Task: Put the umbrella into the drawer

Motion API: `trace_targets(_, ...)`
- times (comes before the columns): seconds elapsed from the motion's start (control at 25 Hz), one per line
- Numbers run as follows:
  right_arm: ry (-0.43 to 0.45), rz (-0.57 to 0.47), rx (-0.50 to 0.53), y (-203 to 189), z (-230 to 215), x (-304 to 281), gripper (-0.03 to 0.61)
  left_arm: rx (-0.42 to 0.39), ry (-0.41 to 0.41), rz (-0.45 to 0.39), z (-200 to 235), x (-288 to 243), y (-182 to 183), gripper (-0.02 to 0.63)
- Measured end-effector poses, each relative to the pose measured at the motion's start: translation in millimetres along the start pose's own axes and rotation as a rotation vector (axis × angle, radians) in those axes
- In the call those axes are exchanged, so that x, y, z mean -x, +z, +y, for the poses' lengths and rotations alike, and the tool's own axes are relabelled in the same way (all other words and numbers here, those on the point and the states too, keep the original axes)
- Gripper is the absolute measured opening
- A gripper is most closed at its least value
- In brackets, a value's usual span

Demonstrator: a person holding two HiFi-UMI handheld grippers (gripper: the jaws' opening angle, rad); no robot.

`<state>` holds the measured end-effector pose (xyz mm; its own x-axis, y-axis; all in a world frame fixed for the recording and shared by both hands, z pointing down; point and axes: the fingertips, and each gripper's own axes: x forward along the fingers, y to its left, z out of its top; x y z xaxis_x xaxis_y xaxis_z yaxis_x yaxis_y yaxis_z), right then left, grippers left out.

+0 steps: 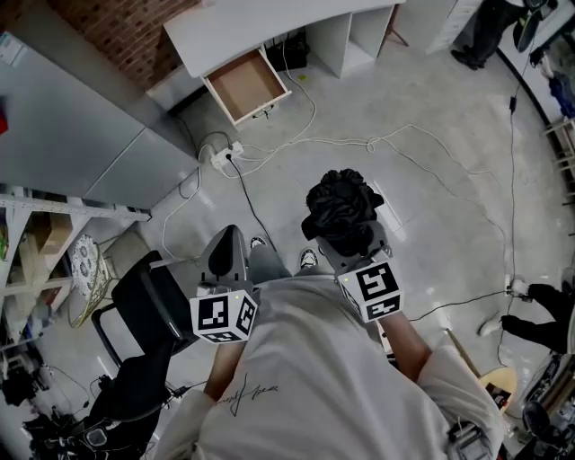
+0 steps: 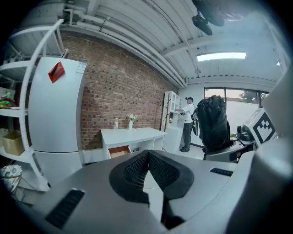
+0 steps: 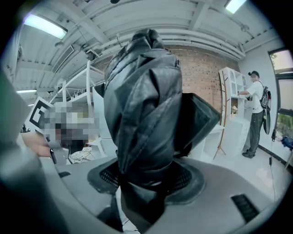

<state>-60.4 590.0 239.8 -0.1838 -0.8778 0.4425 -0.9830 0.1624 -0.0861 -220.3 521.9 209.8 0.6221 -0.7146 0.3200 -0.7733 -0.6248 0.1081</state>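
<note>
My right gripper (image 1: 347, 235) is shut on a black folded umbrella (image 1: 341, 208), which stands up out of its jaws. In the right gripper view the umbrella (image 3: 144, 105) fills the middle, and the gripper (image 3: 146, 176) clamps its lower end. My left gripper (image 1: 225, 253) is beside it on the left, shut, with nothing in it. Its pads meet at the tip in the left gripper view (image 2: 147, 157). The open wooden drawer (image 1: 247, 85) sticks out of a white desk (image 1: 269, 27) far ahead across the floor. In the left gripper view the drawer (image 2: 120, 151) shows small below the desk top.
Cables (image 1: 359, 144) and a power strip (image 1: 225, 154) lie on the floor between me and the desk. A black chair (image 1: 148, 305) stands at my left, and a shelf rack (image 1: 36, 243) further left. A fridge (image 2: 57, 114) stands by the brick wall. A person (image 2: 187, 123) stands at white shelves.
</note>
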Motion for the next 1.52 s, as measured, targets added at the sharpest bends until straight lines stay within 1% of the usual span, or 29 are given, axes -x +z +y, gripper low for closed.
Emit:
trace_targets(0.12,-0.01,-0.014,-0.021,1.3,-3.3,1.4,0.266,-0.011,-0.011,-0.009,-1.3,0.1,4.1,0.015)
trace_targets(0.28,-0.006,-0.034,-0.062,8.6,-9.5,-3.6,0.268,-0.021,-0.027,0.001,-0.7,-7.9,5.7,0.015)
trace_targets(0.44,-0.007,-0.03,-0.053,13.9,-12.6,-13.7,0.27,-0.007,-0.045,0.008,3.1,-22.2,5.5,0.015)
trace_targets(0.72,0.005,-0.021,-0.026,28.7,-24.8,-47.1,0.27,0.012,-0.062,-0.01,18.2,-62.4,16.5,0.015)
trace_targets(0.92,0.008,-0.004,-0.022,46.6,-37.1,-83.2,0.27,0.018,-0.071,-0.012,38.3,-92.8,31.7,0.015)
trace_targets(1.16,0.012,0.018,-0.033,70.9,-51.5,-130.5,0.27,0.029,-0.078,0.009,66.7,-137.1,48.6,0.015)
trace_targets(1.52,0.019,0.039,-0.036,113.9,-62.2,-202.5,0.27,0.042,-0.079,0.013,123.5,-193.3,81.1,0.015)
